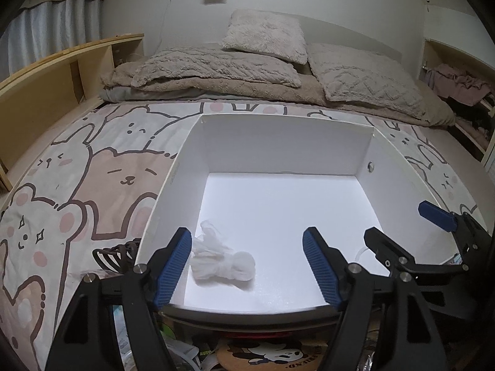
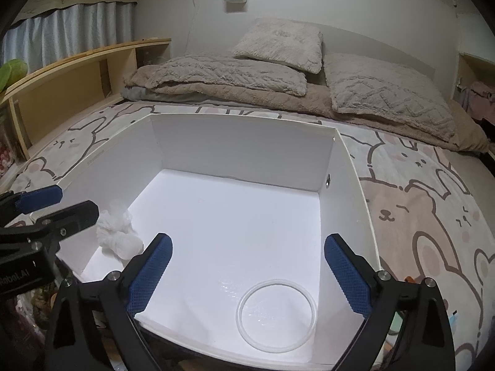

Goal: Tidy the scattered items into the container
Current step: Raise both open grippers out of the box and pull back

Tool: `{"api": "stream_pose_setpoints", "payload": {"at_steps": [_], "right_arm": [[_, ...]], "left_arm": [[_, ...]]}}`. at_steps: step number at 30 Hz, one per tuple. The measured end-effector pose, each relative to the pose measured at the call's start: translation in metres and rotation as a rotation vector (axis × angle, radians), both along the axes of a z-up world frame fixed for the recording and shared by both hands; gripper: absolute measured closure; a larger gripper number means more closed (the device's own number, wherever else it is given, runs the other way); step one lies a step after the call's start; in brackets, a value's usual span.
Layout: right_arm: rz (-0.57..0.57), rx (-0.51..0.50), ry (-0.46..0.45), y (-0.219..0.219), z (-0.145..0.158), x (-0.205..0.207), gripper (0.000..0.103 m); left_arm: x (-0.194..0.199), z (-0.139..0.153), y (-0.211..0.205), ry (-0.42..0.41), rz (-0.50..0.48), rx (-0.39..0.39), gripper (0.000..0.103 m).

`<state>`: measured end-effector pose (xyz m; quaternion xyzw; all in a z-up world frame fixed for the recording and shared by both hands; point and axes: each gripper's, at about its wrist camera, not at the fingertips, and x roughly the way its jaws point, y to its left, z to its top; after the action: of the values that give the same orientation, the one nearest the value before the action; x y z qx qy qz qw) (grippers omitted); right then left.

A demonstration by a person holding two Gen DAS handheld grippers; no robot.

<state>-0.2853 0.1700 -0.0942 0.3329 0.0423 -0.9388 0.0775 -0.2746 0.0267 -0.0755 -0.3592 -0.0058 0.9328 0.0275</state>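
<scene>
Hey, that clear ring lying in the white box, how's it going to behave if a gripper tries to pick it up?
The clear ring looks thin and translucent, so probably light and bendy: it may sag or fold when pinched. It lies flat on the white box floor, so getting a finger under its edge could be awkward, and it might slide instead. Flat like this, it's unlikely to roll.

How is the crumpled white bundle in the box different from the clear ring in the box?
The crumpled white bundle is a soft, wrinkled lump that stands up off the floor of the box; the clear ring is a smooth, thin circle lying flat. The bundle is solid white, while the ring is see-through with an empty middle. The bundle sits by the left wall, the ring near the front, toward the right. Both lie loose inside the white box, and no jaws touch them.
</scene>
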Motion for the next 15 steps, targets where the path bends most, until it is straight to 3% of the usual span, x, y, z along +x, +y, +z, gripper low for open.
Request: {"api": "stream_pose_setpoints", "payload": {"at_steps": [4, 6, 9, 15], "right_arm": [[-0.007, 0.034, 0.029, -0.004, 0.004, 0.004, 0.004], [-0.031, 0.046, 0.065, -0.003, 0.009, 0.007, 0.000], [-0.035, 0.034, 0.089, -0.001, 0.016, 0.009, 0.000], [-0.034, 0.017, 0.091, 0.003, 0.025, 0.012, 0.000]], "left_arm": [[0.001, 0.003, -0.004, 0.008, 0.010, -0.001, 0.028], [0.003, 0.005, -0.005, 0.025, 0.022, -0.011, 0.013], [0.007, 0.010, -0.008, 0.064, 0.046, -0.024, 0.003], [0.009, 0.016, -0.013, 0.066, 0.045, -0.023, 0.000]]}}
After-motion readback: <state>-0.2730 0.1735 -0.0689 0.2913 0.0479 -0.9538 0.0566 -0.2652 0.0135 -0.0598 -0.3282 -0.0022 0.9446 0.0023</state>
